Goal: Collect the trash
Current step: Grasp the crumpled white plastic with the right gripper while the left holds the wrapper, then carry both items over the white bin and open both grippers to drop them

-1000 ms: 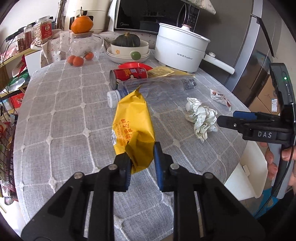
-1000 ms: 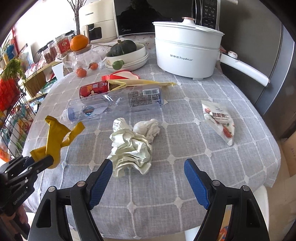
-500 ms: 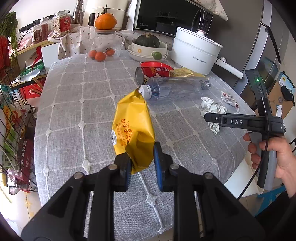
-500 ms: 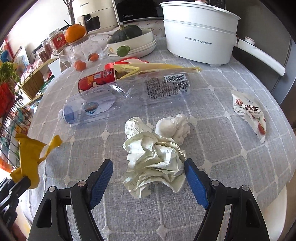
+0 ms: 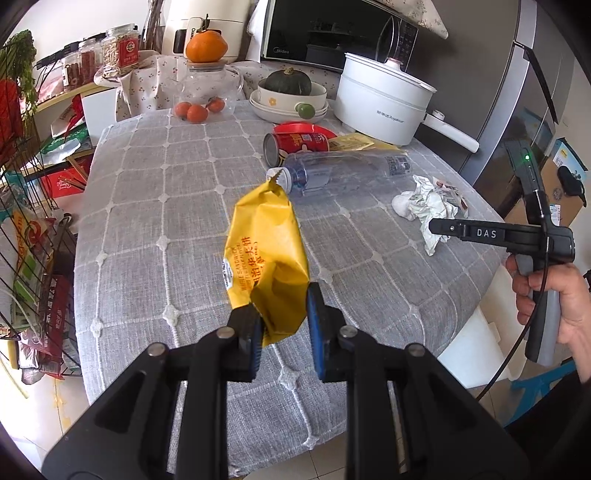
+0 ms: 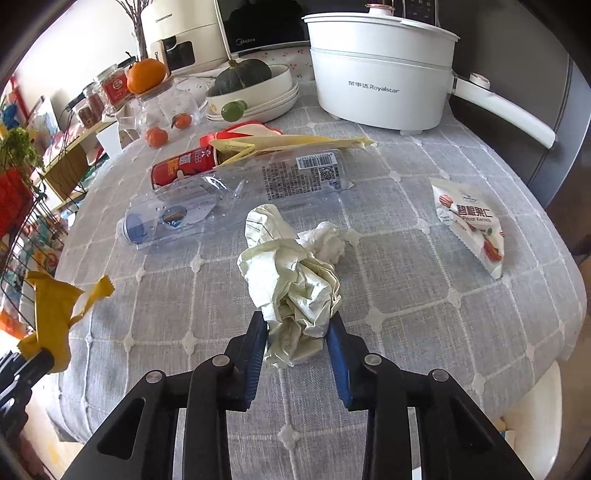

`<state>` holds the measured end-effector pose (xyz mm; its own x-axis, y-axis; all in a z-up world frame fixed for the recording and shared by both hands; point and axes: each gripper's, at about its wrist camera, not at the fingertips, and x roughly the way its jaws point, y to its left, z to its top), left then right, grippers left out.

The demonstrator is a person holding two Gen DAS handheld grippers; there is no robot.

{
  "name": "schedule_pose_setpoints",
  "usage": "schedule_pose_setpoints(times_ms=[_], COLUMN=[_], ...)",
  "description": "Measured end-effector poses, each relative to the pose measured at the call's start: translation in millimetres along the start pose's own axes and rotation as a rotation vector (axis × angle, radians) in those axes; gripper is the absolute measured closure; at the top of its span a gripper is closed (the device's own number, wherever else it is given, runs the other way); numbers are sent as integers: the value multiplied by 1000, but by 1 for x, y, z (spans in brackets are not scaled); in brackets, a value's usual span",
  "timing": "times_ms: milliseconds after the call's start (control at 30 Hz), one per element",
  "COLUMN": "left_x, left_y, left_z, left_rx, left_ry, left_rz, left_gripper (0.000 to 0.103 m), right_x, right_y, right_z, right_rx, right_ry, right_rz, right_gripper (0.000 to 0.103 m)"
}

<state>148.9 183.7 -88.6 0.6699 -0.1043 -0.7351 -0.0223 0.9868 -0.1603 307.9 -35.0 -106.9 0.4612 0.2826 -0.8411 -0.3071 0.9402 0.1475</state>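
My left gripper (image 5: 282, 317) is shut on a yellow snack wrapper (image 5: 266, 254) and holds it above the near side of the table; the wrapper also shows in the right wrist view (image 6: 51, 314). My right gripper (image 6: 297, 325) is shut on a crumpled pale paper wad (image 6: 295, 291) on the grey checked tablecloth (image 6: 406, 295); the wad also shows in the left wrist view (image 5: 430, 203). A crushed clear plastic bottle (image 6: 236, 192), a red can (image 6: 184, 166), a white tissue ball (image 6: 328, 240) and a white nut packet (image 6: 472, 221) lie on the table.
A white electric pot (image 6: 380, 74) with a long handle, stacked bowls holding a green squash (image 6: 251, 85), a glass jar with an orange on top (image 6: 155, 99) and a microwave (image 5: 332, 33) stand at the back. A wire rack (image 5: 26, 258) stands to the left.
My right gripper has moved forward to the paper wad and closed on it. My left gripper has drawn back from the table, still holding the yellow wrapper.
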Motion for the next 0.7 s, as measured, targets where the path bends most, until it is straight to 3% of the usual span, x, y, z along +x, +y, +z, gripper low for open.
schedule_pose_setpoints(times_ms=[700], left_x=[-7], left_y=[-84], left_z=[2], left_rx=[100], left_ry=[0], left_rz=[-103], left_gripper=[80], right_x=[-108], right_y=[-97], right_z=[-46], right_rx=[75], right_ry=[-65], right_rz=[-4], right_gripper=[70])
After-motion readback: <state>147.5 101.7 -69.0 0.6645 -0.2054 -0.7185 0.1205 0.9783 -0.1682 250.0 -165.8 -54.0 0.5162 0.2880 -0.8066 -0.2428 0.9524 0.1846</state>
